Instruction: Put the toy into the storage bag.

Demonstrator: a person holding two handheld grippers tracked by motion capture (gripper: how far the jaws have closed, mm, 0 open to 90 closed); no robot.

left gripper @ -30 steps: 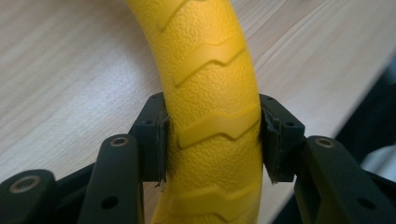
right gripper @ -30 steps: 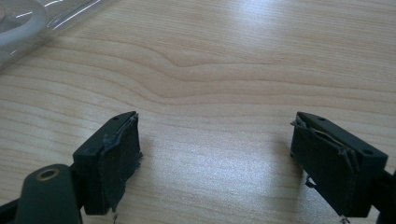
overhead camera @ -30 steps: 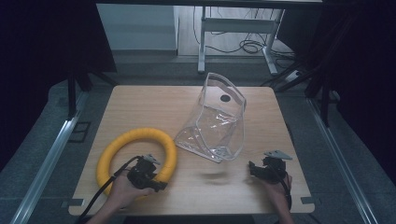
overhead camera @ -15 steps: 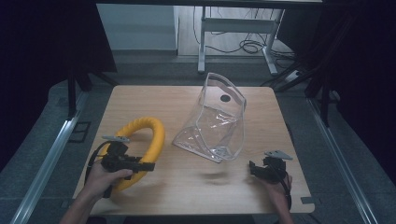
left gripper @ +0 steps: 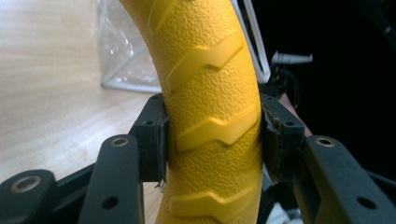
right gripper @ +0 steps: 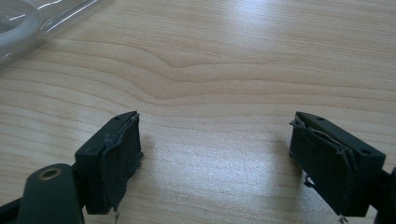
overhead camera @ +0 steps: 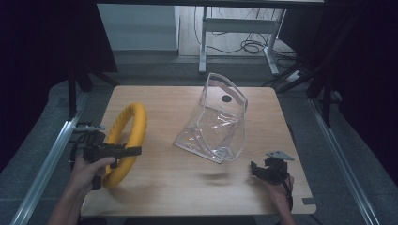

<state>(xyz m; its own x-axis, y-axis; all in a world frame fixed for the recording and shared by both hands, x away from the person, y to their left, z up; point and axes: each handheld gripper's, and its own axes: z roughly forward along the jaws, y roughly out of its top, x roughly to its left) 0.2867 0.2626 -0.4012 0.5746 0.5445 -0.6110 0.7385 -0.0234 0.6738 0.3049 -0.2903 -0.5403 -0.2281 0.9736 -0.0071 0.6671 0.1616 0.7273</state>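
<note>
One clear plastic bag (overhead camera: 217, 123) standing empty mid-tabletop (overhead camera: 187, 187), yellow ring (overhead camera: 127, 136) at nine o'clock, now tipped upright off the wood, clamped in left claw (overhead camera: 133, 150), right claw (overhead camera: 256, 169) gaping, unmoved

My left gripper (overhead camera: 133, 150) sits at the table's left edge, gripped from below by my left hand (overhead camera: 89, 169), forearm coming in from the bottom-left corner; its jaws are clamped tight on what I hold, pads (left gripper: 156, 140) pressing both sides; my right gripper (overhead camera: 256, 169) rests low near the table's right front, right hand (overhead camera: 278, 187) behind it, jaws spread wide apart, nothing between the pads (right gripper: 122, 154).
</note>
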